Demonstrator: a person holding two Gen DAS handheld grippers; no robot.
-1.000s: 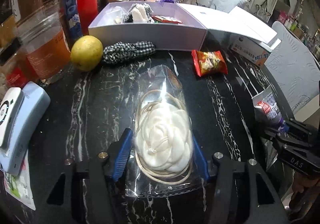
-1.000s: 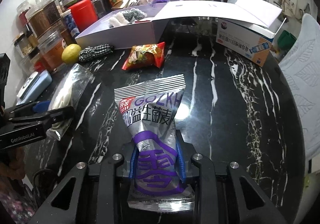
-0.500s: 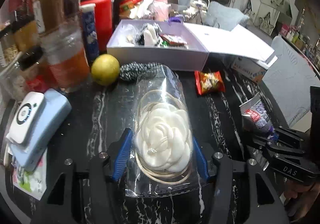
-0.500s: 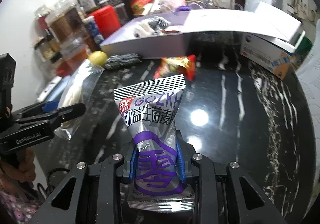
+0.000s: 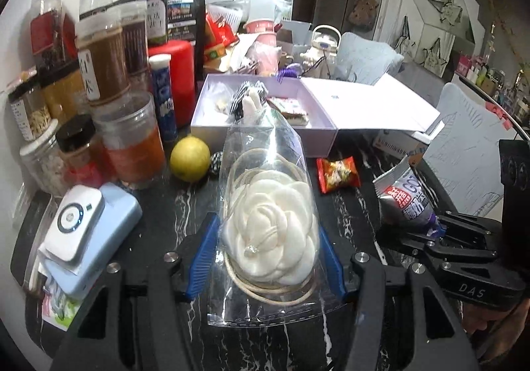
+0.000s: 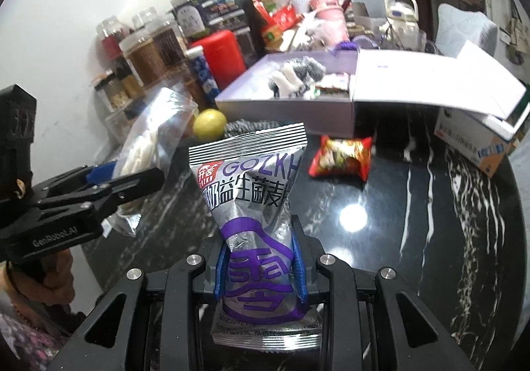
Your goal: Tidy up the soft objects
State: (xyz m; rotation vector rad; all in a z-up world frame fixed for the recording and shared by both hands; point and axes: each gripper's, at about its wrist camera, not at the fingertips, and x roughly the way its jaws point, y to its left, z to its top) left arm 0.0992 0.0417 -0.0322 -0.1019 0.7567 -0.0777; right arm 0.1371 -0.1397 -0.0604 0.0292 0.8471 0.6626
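Open lilac cardboard box (image 5: 265, 135) lies straight ahead of L gripper (image 5: 268, 258), pinching clear-bagged white fabric flower (image 5: 270, 232); R gripper (image 6: 260, 266), beside it, clamps silver-purple foil snack pouch (image 6: 255, 205).

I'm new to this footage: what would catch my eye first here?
The white fabric flower in a clear bag, gripped by the left gripper, fills the left view. The right gripper is shut on a silver-purple snack pack. Behind both, an open pale box holding soft things sits on the black marble table.

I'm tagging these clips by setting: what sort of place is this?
Most likely a lived-in home, a cluttered dining or kitchen table: food jars, a kettle, a lemon on the black marble tabletop.
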